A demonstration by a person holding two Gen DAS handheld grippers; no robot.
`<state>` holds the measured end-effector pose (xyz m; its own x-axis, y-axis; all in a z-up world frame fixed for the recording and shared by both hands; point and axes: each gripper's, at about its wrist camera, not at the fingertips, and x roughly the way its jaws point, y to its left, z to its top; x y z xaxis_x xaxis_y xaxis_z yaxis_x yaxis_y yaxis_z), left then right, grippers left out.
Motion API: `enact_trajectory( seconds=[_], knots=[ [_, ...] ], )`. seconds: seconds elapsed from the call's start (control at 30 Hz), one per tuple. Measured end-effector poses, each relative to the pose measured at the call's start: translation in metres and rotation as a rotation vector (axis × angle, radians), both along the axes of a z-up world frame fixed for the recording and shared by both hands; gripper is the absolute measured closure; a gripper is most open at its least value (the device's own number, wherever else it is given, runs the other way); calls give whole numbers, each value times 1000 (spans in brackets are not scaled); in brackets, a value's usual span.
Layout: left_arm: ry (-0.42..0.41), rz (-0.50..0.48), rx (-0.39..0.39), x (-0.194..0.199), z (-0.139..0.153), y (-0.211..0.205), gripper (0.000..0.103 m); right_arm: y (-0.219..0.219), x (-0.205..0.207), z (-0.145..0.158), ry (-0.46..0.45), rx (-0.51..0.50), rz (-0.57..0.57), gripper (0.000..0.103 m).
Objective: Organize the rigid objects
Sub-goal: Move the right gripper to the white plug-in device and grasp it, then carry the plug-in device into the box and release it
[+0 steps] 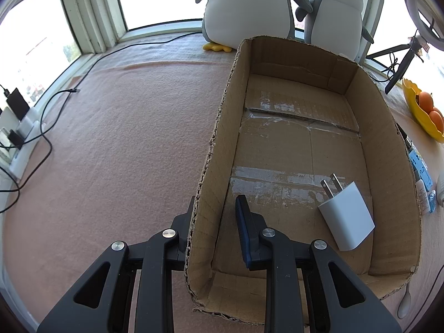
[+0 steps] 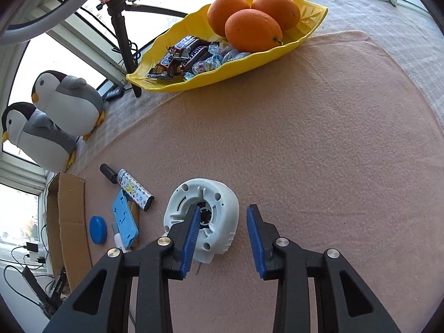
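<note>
Left wrist: my left gripper (image 1: pixel 215 208) is clamped on the cardboard box (image 1: pixel 222 116) wall, a white charger (image 1: pixel 347 219) inside to its right. Right wrist: my right gripper (image 2: pixel 223 222) stands open, its left finger (image 2: pixel 191 233) over the white round device (image 2: pixel 219 199) on the bench (image 2: pixel 319 152).

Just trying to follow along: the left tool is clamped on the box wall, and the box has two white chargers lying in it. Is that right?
Not quite. The left wrist view shows only one white charger lying in the cardboard box, near its right wall with the prongs pointing away from the camera. The rest holds: the left tool is clamped on the box's left wall.
</note>
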<state>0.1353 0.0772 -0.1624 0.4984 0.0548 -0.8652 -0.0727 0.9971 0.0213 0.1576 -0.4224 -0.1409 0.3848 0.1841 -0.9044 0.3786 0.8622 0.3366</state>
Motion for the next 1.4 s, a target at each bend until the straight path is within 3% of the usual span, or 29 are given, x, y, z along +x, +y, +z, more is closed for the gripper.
enact_trajectory(
  seconds=[0.17,0.83,1.4],
  knots=[
    [0,1,0,0,0,0,79,3,1,0,4,-2,20,83],
    [-2,2,-9,0,0,0,79,29,-16,31,-99,-55,47,85],
    [-9,1,-28,-3,0,3,79,140,-7,102,-267,-55,275,85]
  ],
)
